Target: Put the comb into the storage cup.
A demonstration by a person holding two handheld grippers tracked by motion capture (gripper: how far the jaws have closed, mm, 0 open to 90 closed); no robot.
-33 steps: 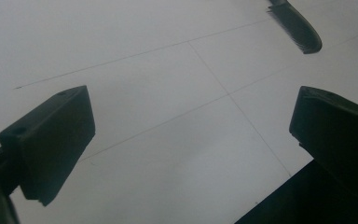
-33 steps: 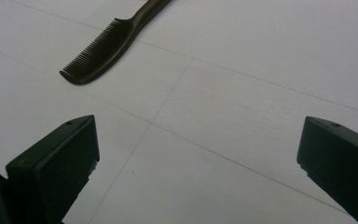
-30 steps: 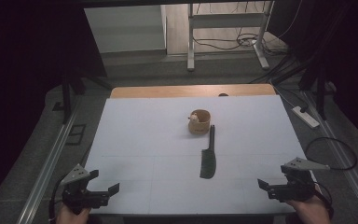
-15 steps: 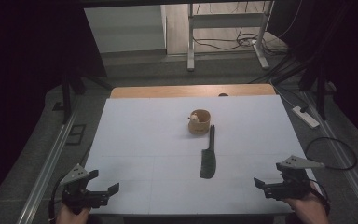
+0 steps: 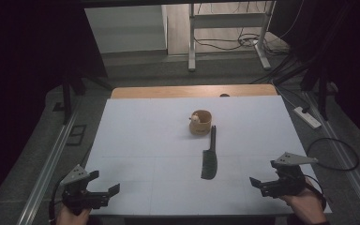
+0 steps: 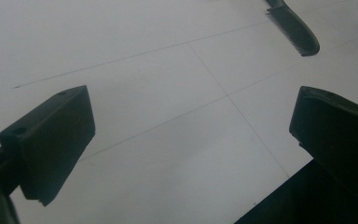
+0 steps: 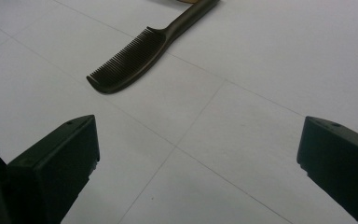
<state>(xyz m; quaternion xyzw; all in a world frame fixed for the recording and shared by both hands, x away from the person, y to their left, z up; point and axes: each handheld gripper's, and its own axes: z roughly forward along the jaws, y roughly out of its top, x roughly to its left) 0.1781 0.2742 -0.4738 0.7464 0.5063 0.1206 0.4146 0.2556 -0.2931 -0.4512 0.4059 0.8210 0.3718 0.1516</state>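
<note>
Your left gripper (image 5: pixel 104 192) sits at the 7 o'clock corner of the white surface (image 5: pixel 145 136), fingers (image 6: pixel 51 140) spread wide with nothing between them, bare surface showing in the gap. Your right gripper (image 5: pixel 261 183) sits at the 5 o'clock corner, fingers (image 7: pixel 56 168) also wide apart and holding nothing. The long dark plastic comb (image 5: pixel 209 157) lies flat near the centre of the surface, handle toward 12 o'clock, toothed end toward 6 o'clock, well apart from both grippers. In the right gripper view the comb (image 7: pixel 144 51) lies ahead at about 11 o'clock, teeth facing the near side. In the left gripper view its toothed tip (image 6: pixel 294 31) shows at 1 o'clock. The small round wooden cup (image 5: pixel 200 122) stands just beyond the comb's handle end, something small and pale at its rim, too small to identify.
</note>
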